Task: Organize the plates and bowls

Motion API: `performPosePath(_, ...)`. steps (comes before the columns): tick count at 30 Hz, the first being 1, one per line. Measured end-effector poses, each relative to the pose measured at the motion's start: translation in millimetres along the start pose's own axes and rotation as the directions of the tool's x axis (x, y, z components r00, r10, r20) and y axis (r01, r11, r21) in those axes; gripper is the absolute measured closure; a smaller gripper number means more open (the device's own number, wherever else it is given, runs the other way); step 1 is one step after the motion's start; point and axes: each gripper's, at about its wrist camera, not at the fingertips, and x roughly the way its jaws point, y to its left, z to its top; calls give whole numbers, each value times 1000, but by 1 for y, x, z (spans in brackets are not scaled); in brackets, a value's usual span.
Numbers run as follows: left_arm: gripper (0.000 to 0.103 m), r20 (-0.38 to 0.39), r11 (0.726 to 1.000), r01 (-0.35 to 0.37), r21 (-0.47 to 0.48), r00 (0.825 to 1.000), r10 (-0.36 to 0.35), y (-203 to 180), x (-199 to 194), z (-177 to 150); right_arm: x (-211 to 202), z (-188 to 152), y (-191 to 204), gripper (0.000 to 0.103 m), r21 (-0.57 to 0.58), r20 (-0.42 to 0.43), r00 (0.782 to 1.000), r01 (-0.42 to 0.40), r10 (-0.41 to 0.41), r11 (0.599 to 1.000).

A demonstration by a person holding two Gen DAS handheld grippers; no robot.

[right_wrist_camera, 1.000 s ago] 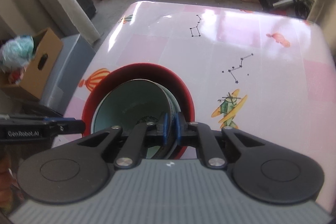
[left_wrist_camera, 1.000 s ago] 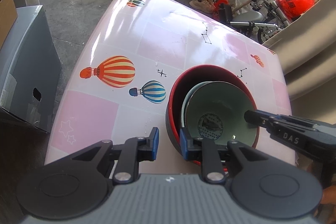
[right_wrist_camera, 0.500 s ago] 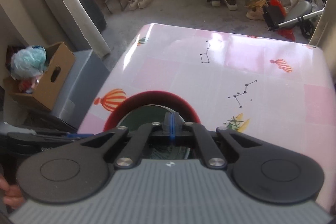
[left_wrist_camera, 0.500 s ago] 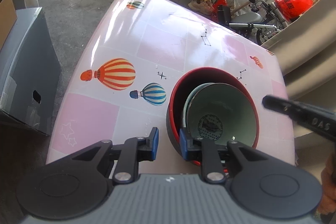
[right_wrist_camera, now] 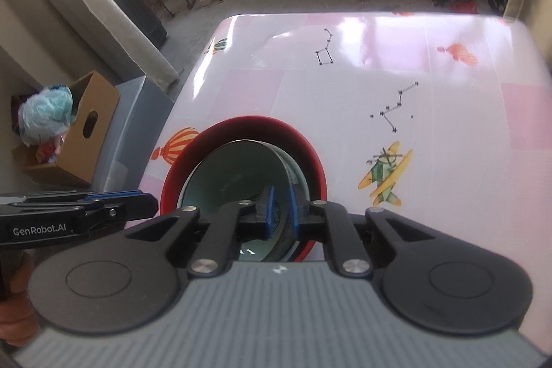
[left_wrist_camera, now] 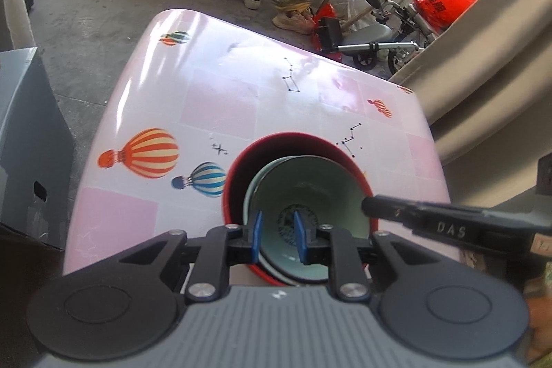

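Both claws hang over the green bowl nested in the red bowl: left gripper slack, right gripper opening astride the rim, apparently freeing it.

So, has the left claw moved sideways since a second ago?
Yes, the left claw went rightward. Its blue pads straddled the round red bowl's rim before; now both hang over the pale green ceramic bowl nested inside.
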Motion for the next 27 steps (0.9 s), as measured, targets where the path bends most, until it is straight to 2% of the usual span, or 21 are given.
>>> performPosePath(10, 87, -41, 999, -28, 24, 999, 29, -11, 31, 12, 12, -8, -20, 92, 70, -27, 997, -63, 65, 996)
performPosePath(19, 88, 31, 988, -117, 97, 993, 114, -16, 31, 18, 12, -8, -27, 91, 90, -30, 995, -95, 98, 991)
performPosePath(27, 90, 13, 987, -127, 100, 992, 126, -11, 47, 19, 15, -7, -30, 89, 106, -34, 994, -102, 106, 989)
